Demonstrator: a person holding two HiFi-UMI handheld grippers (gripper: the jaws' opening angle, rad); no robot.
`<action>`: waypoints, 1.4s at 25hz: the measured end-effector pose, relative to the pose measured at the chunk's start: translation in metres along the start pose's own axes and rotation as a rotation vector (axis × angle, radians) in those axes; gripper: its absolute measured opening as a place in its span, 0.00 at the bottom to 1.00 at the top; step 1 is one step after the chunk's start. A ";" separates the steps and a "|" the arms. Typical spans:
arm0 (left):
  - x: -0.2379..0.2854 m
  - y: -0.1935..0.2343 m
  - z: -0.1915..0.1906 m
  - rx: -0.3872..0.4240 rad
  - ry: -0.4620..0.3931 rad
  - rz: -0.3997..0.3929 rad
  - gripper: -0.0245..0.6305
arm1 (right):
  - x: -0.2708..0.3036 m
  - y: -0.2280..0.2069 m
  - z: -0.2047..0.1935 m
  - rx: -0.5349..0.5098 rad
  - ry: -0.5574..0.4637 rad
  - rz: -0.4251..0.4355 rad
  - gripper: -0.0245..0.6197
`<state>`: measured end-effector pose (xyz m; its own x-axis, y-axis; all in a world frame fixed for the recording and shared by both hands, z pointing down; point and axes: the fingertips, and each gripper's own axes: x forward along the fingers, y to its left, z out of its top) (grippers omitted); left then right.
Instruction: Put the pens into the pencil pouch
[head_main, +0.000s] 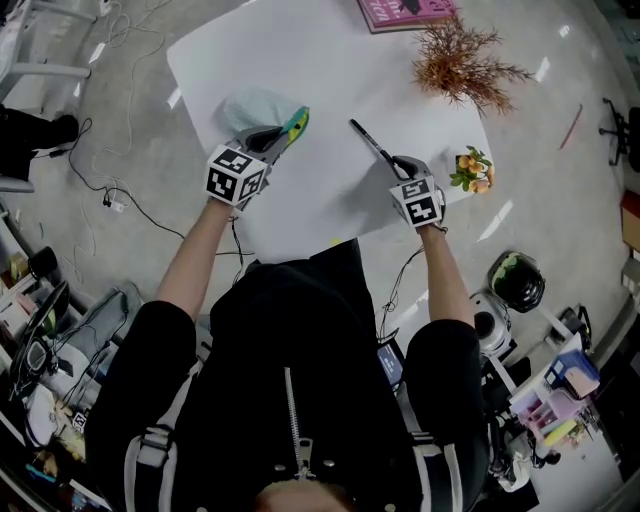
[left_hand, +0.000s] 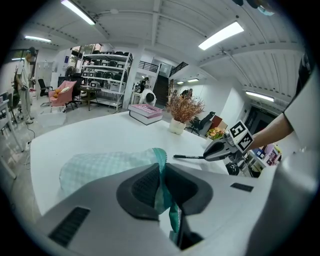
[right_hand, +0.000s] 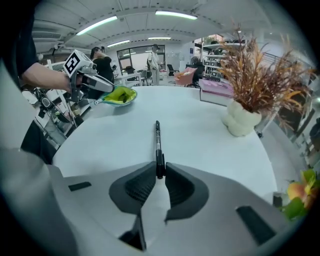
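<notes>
A pale green checked pencil pouch (head_main: 255, 108) lies on the white table (head_main: 300, 60) at the left. My left gripper (head_main: 290, 128) is shut on its teal edge, and the fabric (left_hand: 161, 180) runs down between the jaws in the left gripper view. A black pen (head_main: 370, 143) points away across the table from my right gripper (head_main: 403, 170), which is shut on its near end. In the right gripper view the pen (right_hand: 158, 145) sticks straight out from between the jaw tips. The pouch (right_hand: 120, 95) shows far left there, apart from the pen.
A pink book (head_main: 405, 12) lies at the table's far edge. A dried brown plant in a white vase (head_main: 460, 60) stands at the far right, with a small bunch of flowers (head_main: 472, 170) near the right edge. Cables lie on the floor at the left.
</notes>
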<state>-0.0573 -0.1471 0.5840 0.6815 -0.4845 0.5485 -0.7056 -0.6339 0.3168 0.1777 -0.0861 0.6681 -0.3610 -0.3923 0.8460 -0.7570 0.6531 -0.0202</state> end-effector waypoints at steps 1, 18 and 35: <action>0.000 0.000 0.000 0.001 -0.001 -0.001 0.12 | -0.002 0.000 0.002 0.003 -0.006 0.000 0.14; 0.003 0.004 0.003 -0.004 -0.010 0.001 0.12 | -0.029 0.024 0.037 -0.017 -0.106 0.033 0.14; 0.001 0.004 0.011 0.032 -0.008 0.005 0.12 | -0.002 0.092 0.106 -0.153 -0.152 0.239 0.14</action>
<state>-0.0574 -0.1570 0.5780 0.6795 -0.4925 0.5439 -0.7025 -0.6505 0.2886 0.0517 -0.0938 0.6082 -0.6046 -0.3014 0.7373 -0.5545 0.8237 -0.1180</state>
